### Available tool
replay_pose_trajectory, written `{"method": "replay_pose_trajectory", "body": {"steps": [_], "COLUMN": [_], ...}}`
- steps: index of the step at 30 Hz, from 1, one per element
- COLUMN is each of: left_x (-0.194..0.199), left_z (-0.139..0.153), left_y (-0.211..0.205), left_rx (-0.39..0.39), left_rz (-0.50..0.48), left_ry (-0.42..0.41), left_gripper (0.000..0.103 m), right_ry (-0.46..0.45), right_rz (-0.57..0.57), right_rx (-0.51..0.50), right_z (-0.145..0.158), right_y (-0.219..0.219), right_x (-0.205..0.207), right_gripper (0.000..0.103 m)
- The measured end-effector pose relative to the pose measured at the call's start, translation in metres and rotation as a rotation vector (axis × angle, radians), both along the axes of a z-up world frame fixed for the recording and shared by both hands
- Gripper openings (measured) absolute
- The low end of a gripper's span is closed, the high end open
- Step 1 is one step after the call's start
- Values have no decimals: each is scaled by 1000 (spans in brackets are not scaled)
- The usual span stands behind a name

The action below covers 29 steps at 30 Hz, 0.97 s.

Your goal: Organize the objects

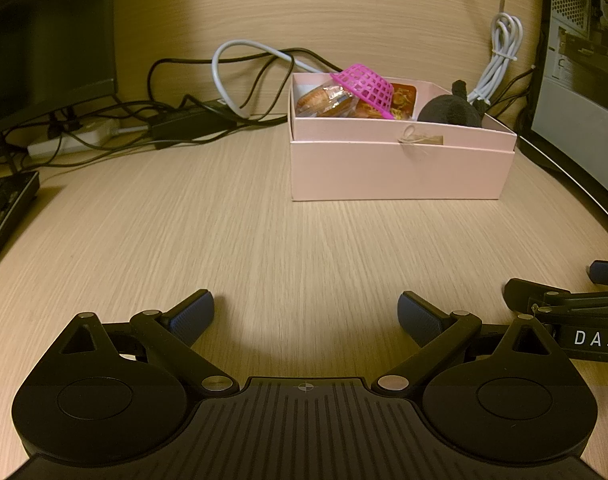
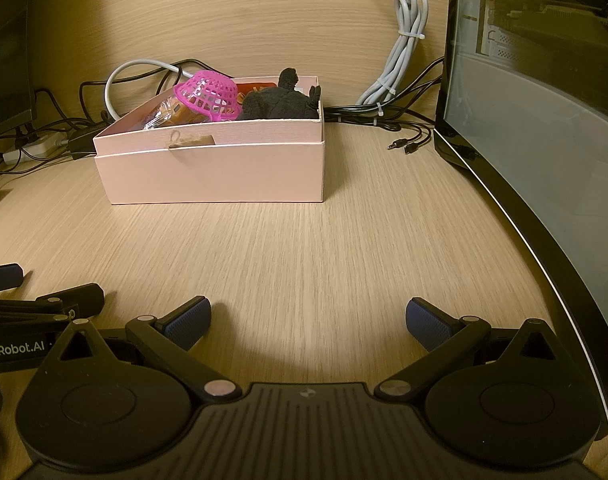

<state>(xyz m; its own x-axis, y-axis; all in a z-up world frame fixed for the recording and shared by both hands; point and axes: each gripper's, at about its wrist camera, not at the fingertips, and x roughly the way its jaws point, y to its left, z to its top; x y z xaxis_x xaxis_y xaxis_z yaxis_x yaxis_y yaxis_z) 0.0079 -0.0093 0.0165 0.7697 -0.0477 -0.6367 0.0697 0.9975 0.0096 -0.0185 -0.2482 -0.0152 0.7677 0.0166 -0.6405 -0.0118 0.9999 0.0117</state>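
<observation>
Both wrist cameras sit low over a wooden desk (image 1: 264, 232), side by side, facing forward toward the back wall. Each view shares the pink box (image 1: 399, 168) ahead, seen right of centre in the left view and left of centre in the right.

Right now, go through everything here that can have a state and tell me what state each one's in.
Left tool: open, empty, low over the desk.
Right tool: open, empty, low over the desk.
Pink box: open, no lid on top, holding items.
Pink mesh basket: tipped over, resting on the snacks in the box.
Wrapped snacks: inside the box.
Black plush toy: inside the box.
Grey cable bundle: coiled and tied.
</observation>
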Motion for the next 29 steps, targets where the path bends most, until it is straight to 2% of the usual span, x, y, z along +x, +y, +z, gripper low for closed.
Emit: {"method": "replay_pose_trajectory", "body": {"steps": [29], "left_x": [0], "left_z": [1], "left_y": [1], "left_rx": [-2], "left_rz": [-17], "left_ry": [-1], "left_gripper": [100], "right_ry": [0], "right_rz": [1], "right_rx": [0], "right_z": [0], "right_y": [0], "right_x": [0], "right_gripper": [103]}}
